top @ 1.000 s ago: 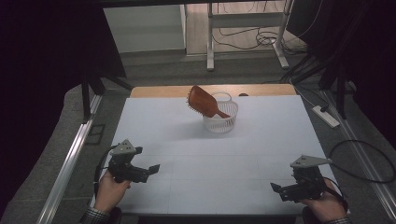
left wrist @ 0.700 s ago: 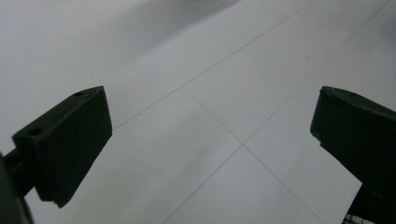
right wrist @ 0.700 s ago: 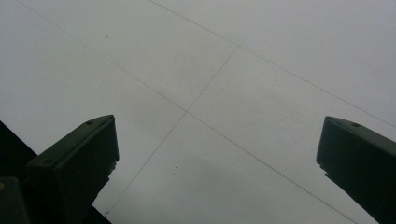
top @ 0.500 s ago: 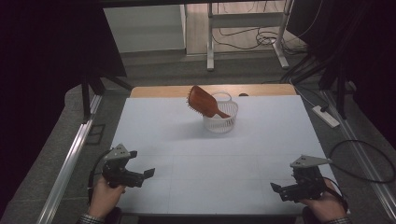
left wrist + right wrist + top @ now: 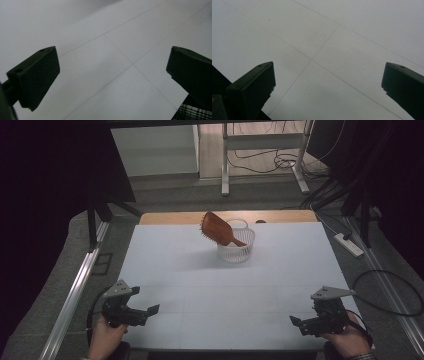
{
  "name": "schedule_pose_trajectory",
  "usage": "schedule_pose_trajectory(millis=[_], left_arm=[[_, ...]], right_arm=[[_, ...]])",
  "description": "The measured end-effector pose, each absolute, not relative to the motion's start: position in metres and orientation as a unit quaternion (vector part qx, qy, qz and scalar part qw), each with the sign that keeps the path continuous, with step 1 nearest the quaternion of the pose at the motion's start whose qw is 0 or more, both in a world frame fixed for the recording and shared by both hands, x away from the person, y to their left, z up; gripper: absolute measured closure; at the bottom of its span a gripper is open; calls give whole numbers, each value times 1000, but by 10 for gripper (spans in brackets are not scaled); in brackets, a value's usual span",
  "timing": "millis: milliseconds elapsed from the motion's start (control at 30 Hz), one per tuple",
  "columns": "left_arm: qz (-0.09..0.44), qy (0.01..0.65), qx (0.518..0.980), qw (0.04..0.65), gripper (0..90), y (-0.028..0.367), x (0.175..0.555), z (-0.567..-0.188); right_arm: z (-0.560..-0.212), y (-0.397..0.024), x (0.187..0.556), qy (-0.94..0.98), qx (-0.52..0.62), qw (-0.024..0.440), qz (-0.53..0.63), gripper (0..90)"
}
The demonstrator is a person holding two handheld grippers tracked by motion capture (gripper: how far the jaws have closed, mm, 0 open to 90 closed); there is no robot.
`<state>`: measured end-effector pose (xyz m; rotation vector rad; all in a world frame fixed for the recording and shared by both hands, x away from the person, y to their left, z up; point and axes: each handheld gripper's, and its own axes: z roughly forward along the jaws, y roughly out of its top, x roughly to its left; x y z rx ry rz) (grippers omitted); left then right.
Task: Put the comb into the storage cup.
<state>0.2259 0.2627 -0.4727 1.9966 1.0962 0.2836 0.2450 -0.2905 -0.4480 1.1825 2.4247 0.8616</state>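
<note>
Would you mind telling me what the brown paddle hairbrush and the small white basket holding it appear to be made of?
The brown paddle hairbrush looks like wood or wood-toned plastic: warm reddish-brown, smooth, slightly glossy; the high view cannot settle which. The small white basket looks like moulded plastic: uniform matte white with thin slotted walls and a loop handle.

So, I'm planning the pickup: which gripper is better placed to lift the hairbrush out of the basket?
Roughly even, slightly the right. The hairbrush leans in the white basket with its handle angled toward the right gripper. Both it and the left gripper are open, empty, at the near edge.
</note>
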Motion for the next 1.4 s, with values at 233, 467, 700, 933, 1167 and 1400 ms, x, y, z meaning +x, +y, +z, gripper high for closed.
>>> schedule_pose_trajectory(millis=[233, 467, 700, 933, 1167, 1400], left_arm=[[116, 444, 790, 406, 0, 269, 220, -474], [120, 447, 792, 397, 0, 271, 215, -476], [122, 450, 792, 393, 0, 272, 212, -476], [120, 455, 791, 392, 0, 274, 209, -475], [122, 455, 794, 385, 0, 273, 207, -475], [120, 457, 795, 381, 0, 273, 204, -475]], right_arm=[[-448, -290, 245, 846, 413, 154, 300, 0], [-448, -290, 245, 846, 413, 155, 300, 0], [-448, -290, 245, 846, 413, 155, 300, 0], [-448, -290, 245, 846, 413, 156, 300, 0], [-448, -290, 245, 845, 413, 157, 300, 0], [-448, -290, 245, 844, 415, 159, 301, 0]])
